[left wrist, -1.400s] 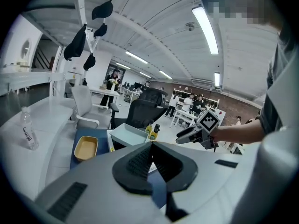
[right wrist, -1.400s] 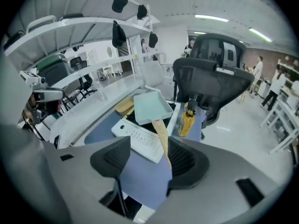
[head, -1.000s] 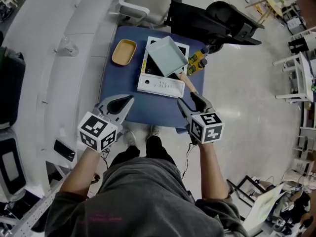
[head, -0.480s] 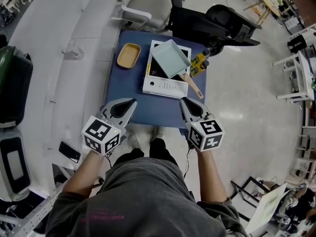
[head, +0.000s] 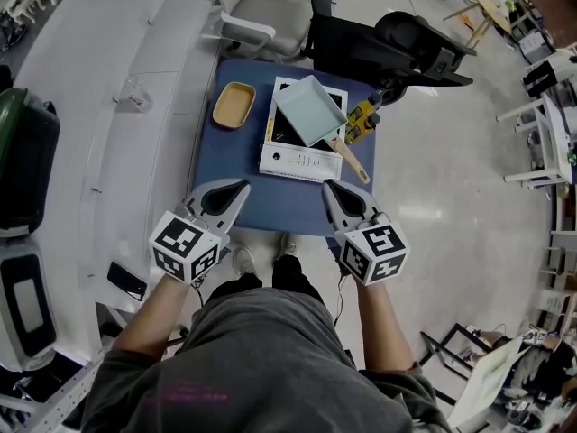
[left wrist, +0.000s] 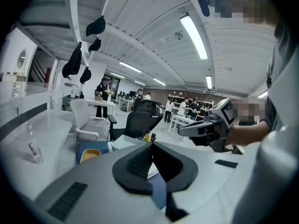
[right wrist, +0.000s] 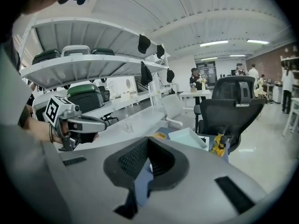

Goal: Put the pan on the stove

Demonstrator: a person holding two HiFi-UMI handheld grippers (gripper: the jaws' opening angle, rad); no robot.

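- Far left on the blue surface [head: 209, 165]: yellow tray [head: 233, 104], beside the stove [head: 301, 158].
- Left tongs [head: 240, 188]: pressed shut, nothing between the pads, hovering over the surface's near left edge. Well apart from the pan.
- Centre: pale green square pan [head: 310, 108] sitting on the stove, turned cornerwise, covering most of the black top. White control strip showing on the near side.
- Wooden pan handle [head: 350, 159] sticking out toward the near right, past the stove's corner.
- Right tongs [head: 328, 187]: closed tight, empty, just short of the handle's end, not touching.
- Yellow bottles [head: 361, 119] right of the pan.
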